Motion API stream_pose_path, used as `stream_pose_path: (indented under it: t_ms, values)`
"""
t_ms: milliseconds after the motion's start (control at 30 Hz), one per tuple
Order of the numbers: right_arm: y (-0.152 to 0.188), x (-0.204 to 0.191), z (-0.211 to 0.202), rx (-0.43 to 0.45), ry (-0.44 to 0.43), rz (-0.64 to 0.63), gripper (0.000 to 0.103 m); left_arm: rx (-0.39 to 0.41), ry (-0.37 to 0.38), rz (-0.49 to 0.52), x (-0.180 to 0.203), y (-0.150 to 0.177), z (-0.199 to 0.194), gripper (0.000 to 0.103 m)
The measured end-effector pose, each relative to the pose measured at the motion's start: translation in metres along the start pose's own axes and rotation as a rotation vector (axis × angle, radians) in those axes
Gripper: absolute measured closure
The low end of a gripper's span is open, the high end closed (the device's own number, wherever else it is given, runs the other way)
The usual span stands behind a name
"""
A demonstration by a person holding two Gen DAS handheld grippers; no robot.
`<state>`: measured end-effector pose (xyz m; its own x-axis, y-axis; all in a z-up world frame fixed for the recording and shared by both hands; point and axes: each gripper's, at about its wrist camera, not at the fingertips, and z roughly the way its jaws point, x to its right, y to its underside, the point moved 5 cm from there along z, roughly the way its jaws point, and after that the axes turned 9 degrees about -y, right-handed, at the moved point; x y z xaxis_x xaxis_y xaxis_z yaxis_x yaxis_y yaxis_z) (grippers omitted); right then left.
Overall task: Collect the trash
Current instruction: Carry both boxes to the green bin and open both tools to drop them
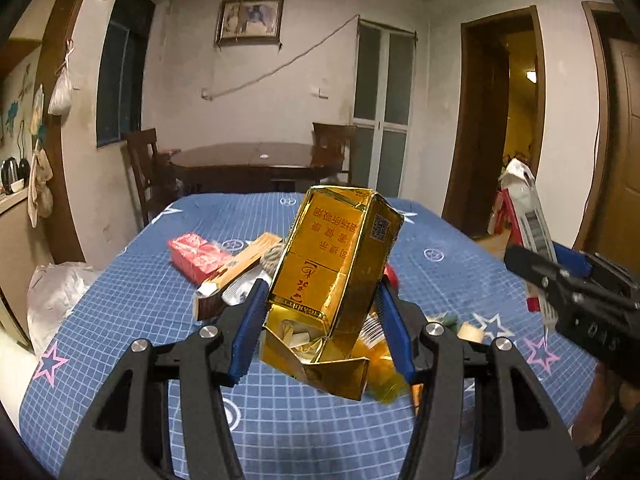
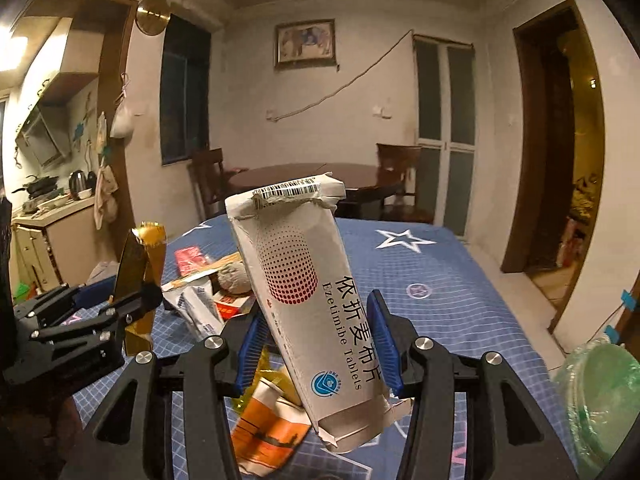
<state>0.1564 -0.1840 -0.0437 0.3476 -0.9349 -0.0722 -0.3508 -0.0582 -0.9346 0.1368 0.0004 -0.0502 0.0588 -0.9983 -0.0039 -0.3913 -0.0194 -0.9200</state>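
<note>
My left gripper (image 1: pixel 322 320) is shut on a gold cigarette box (image 1: pixel 334 264) with its lid flap open, held above the blue star-patterned table (image 1: pixel 160 300). My right gripper (image 2: pixel 318 344) is shut on a white tablet box (image 2: pixel 308 292) with a red dot pattern, torn open at both ends, held tilted above the table. The left gripper with the gold box also shows in the right wrist view (image 2: pixel 132 304), at the left. The right gripper with the white box shows in the left wrist view (image 1: pixel 536 268), at the right.
More trash lies on the table: a red pack (image 1: pixel 196 256), a long tan box (image 1: pixel 236 276), a grey wad (image 2: pixel 234 278), an orange box (image 2: pixel 268 428) and white wrappers (image 2: pixel 196 308). A white bag (image 1: pixel 56 300) hangs left of the table; a green plastic bag (image 2: pixel 600 400) sits right.
</note>
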Motion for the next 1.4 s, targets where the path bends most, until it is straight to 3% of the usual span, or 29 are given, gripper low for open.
stream_pose_path:
  t_ms: [300,533,1033,1400]
  values:
    - [0.003,0.015,-0.031,0.018,0.028,0.018,0.053,0.041,0.031,0.017,0.025,-0.012,-0.011,0.051]
    - [-0.01,0.051,-0.049,0.034,0.09,0.037,0.053,0.048,0.077,0.04,0.056,-0.023,-0.006,0.051]
    - [-0.001,0.195,-0.117,0.016,0.288,0.108,0.053,0.004,0.256,0.117,0.18,-0.026,0.016,0.051]
    - [0.018,0.335,-0.174,-0.031,0.44,0.188,0.053,-0.032,0.418,0.205,0.286,-0.022,0.022,0.051]
